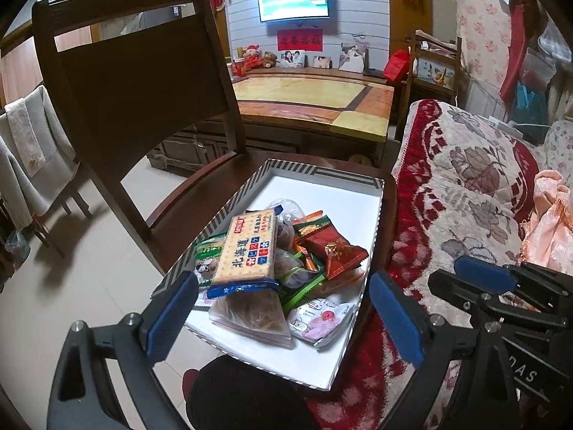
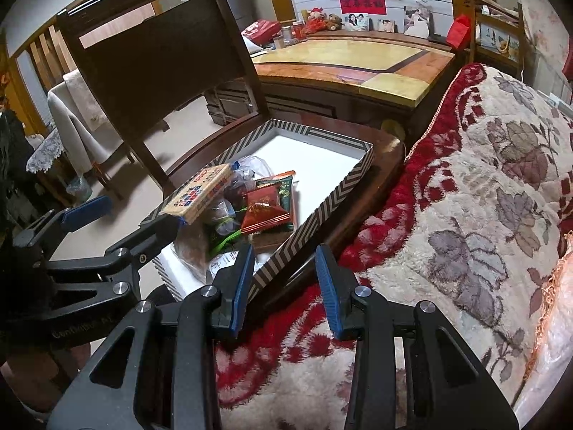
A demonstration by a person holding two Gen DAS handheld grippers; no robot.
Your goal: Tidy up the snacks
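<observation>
A striped cardboard box (image 1: 247, 186) with a white floor sits on a dark wooden chair seat (image 1: 186, 200). Several snack packets are piled in its near half: a cracker pack (image 1: 247, 247) on top, a red packet (image 1: 336, 249), a clear bag of brown snacks (image 1: 250, 313), a white-pink packet (image 1: 318, 319). My left gripper (image 1: 283, 319) is open and empty, fingers astride the near end of the pile. My right gripper (image 2: 284, 286) is open and empty over the box's near right rim (image 2: 304, 229) and the blanket edge. The cracker pack (image 2: 200, 193) and red packet (image 2: 265, 215) show there too.
The chair's tall backrest (image 1: 143, 71) rises behind the box. A red-and-cream floral blanket (image 1: 465, 193) on a sofa lies right of the chair. A low wooden table (image 1: 315, 96) stands beyond. Tiled floor (image 1: 71, 286) lies left. My dark knee (image 1: 243, 394) is below the box.
</observation>
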